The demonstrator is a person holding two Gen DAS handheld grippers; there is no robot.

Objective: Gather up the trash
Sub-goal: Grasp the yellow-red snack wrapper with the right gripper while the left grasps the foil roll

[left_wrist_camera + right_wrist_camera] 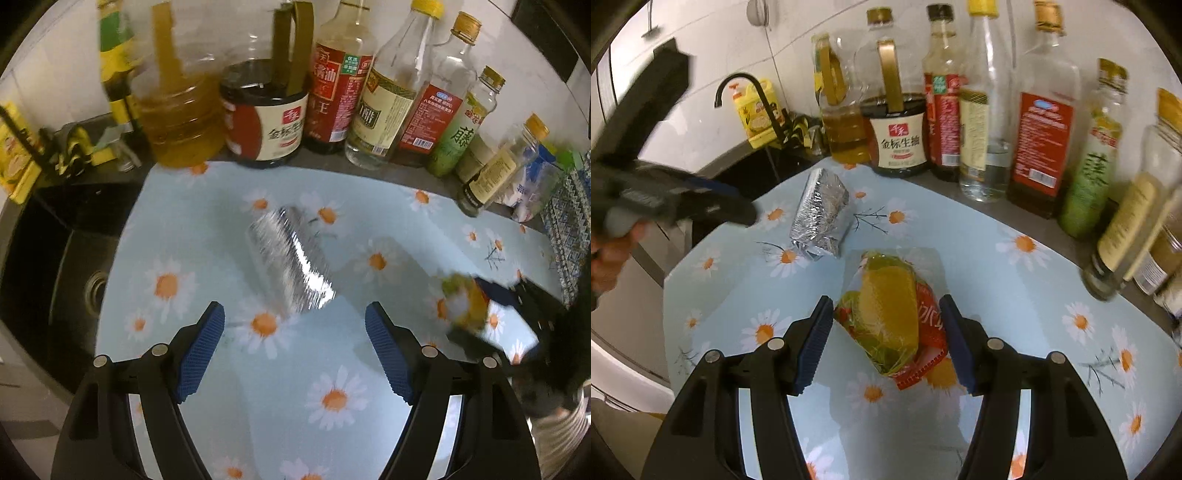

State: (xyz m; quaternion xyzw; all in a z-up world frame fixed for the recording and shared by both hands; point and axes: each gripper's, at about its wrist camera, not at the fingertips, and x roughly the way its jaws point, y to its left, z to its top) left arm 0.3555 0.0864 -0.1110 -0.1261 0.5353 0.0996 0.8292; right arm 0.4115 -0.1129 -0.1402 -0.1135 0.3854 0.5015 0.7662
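Note:
A silver foil packet [290,258] lies on the daisy-print mat [207,369]. My left gripper [295,314] hovers just in front of it, open, with nothing between its blue pads. From the right wrist the foil packet [820,214] appears left of centre, with the left gripper [713,199] blurred beside it. My right gripper [886,302] is shut on a yellow, green and red snack wrapper [886,317], held a little above the mat. That wrapper [463,302] also shows blurred at the right edge of the left wrist view.
A row of oil and sauce bottles [332,96] lines the back of the counter against the wall. A black sink [66,266] lies to the left, with a black faucet [753,96] and a yellow detergent bottle [759,114] behind it. A hand [609,258] grips the left tool.

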